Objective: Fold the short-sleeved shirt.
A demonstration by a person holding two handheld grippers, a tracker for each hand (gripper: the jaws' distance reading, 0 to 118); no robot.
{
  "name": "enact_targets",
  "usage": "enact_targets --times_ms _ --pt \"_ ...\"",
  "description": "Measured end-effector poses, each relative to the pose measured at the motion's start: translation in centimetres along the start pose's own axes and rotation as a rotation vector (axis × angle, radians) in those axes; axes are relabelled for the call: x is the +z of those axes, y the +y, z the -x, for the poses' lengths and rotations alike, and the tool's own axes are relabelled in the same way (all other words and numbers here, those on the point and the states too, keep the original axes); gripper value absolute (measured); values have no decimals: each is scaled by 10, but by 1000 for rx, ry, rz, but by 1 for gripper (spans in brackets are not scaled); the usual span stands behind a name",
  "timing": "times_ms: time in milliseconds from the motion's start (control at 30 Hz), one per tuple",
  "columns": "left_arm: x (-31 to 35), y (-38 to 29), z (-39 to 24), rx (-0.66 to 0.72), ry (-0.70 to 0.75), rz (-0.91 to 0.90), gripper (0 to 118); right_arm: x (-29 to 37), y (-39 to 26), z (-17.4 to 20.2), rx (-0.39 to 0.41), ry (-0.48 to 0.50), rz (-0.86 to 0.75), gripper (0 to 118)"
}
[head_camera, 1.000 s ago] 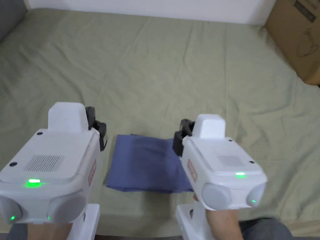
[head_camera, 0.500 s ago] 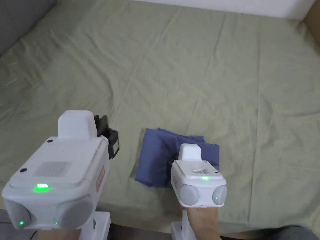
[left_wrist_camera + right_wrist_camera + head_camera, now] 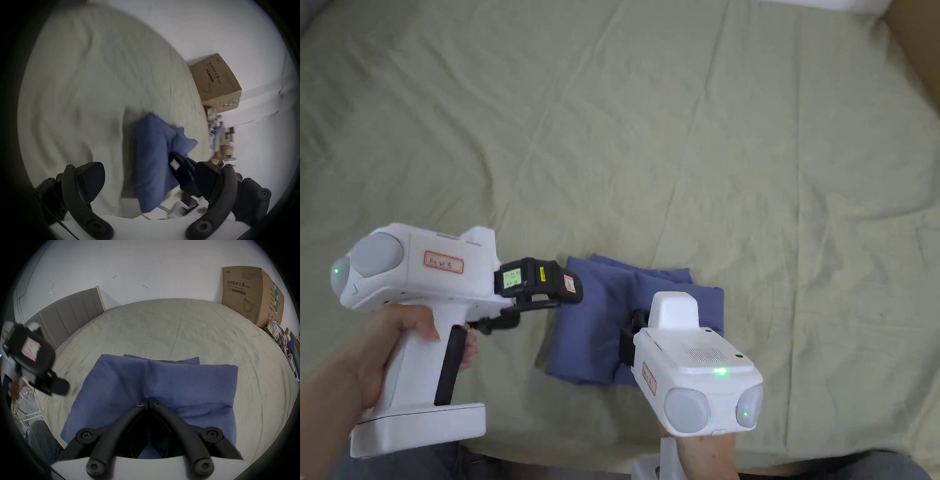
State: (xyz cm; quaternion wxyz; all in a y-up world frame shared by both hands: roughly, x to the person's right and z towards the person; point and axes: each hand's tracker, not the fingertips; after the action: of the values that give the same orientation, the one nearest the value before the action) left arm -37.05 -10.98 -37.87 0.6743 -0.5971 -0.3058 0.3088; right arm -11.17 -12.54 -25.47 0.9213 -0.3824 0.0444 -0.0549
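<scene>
A blue short-sleeved shirt (image 3: 590, 325) lies folded into a small, slightly rumpled packet near the front edge of the bed. My left gripper (image 3: 550, 306) is turned on its side, open, jaws pointing right at the packet's left edge; its own view shows the wide gap (image 3: 148, 175) facing the shirt (image 3: 152, 154). My right gripper (image 3: 628, 340) is over the packet's near part. Its jaws are shut tip to tip (image 3: 148, 400) and rest on the shirt (image 3: 162, 379), which dimples around them. I see no cloth between the jaws.
The pale green sheet (image 3: 675, 156) covers the whole bed. A cardboard box (image 3: 250, 296) stands at the far right corner, with a heap of clothes (image 3: 274, 332) beside it. A grey headboard (image 3: 69, 313) runs along the left.
The left gripper has rolled onto its side and swung its jaws right, toward the shirt. The right gripper has dropped onto the packet, which went from flat to slightly rumpled.
</scene>
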Motion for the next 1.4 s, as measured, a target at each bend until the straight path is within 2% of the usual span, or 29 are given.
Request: enact_targets --times_ms 67,100,200,267,300,367,400,433,500,600,667,733,900,1033,1200,1300,1400 --pt "-14 -1 10 70 -129 34 113 0 0 1 0 2 -1 0" --pt "-20 -1 12 71 -148 41 112 0 0 1 1 2 -2 0" --pt "-41 -4 11 25 -151 91 107 1 3 -1 -9 7 1 0" --pt "-51 -4 8 12 -154 95 107 7 10 -7 -61 36 10 0" --pt "-52 -2 5 10 -170 95 101 15 15 -14 -99 55 2 0" --pt "-54 2 1 10 -167 79 57 38 26 -28 -116 11 -81 0" --pt "-54 4 0 17 -110 49 48 52 32 -36 -96 -4 -113 0" --pt "-57 4 0 -5 15 47 40 65 38 -44 -81 -17 -138 0" --pt "-57 -2 -4 -27 -41 56 31 98 48 -60 -72 -52 -201 0" --pt "-51 -3 -21 -60 13 45 24 141 56 -78 -66 -89 -275 0" --pt "-43 0 -33 -62 36 50 21 164 59 -87 -69 -79 -305 0" --pt "-28 0 -46 -125 52 23 21 181 61 -92 -86 -68 -326 0" --pt "42 10 -53 -205 212 -12 21 205 64 -96 -92 -49 -375 0" --pt "117 22 -25 -173 363 -72 21 201 59 -98 -119 -19 -363 0" --pt "202 54 42 -113 590 -119 21 196 49 -92 -143 -10 -328 0" --pt "226 71 69 -90 719 -118 21 195 45 -86 -125 -28 -310 0" --pt "229 76 86 -39 791 -97 21 194 43 -84 -147 -41 -301 0"
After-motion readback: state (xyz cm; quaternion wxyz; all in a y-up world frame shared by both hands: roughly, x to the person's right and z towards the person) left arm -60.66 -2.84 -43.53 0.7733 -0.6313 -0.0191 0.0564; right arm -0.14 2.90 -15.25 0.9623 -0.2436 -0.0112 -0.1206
